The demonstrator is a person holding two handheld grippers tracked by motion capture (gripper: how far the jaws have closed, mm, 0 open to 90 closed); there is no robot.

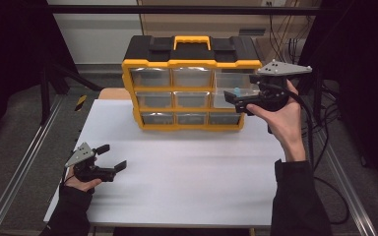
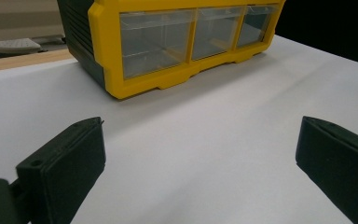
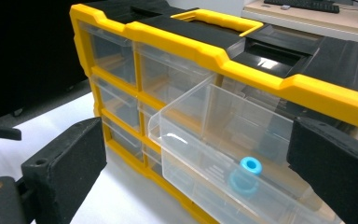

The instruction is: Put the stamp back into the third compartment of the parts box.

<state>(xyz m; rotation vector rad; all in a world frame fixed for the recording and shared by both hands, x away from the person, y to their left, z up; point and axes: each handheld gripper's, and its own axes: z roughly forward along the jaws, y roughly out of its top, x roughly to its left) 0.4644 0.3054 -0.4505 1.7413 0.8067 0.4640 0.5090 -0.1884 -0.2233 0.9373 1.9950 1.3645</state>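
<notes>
While the right hand-held gripper (image 1: 237, 102) hovers at the upper right of the organiser, its jaws stand wide apart with nothing pressed between them, framing the pulled-out clear drawer (image 3: 223, 154) from the right gripper view. That drawer juts from the yellow-and-black drawer organiser (image 1: 191, 83), in its right-hand column, and a small blue ring (image 3: 251, 165) lies on its floor, near the front wall. Nothing is gripped, so the step in hand looks like the pause between having the drawer open and dealing with its content: either picking the ring out or pushing the drawer home. Whichever it is, the next move calls for lowering the jaws inside the narrow clear walls without knocking them, and closing squarely on the ring, which is small and could slip.

Farther off, the left hand-held gripper (image 1: 109, 157) rests low over the white counter (image 1: 187, 172) at the near left, its jaws also spread, holding nothing, well apart from the organiser's bottom row of drawers.
</notes>
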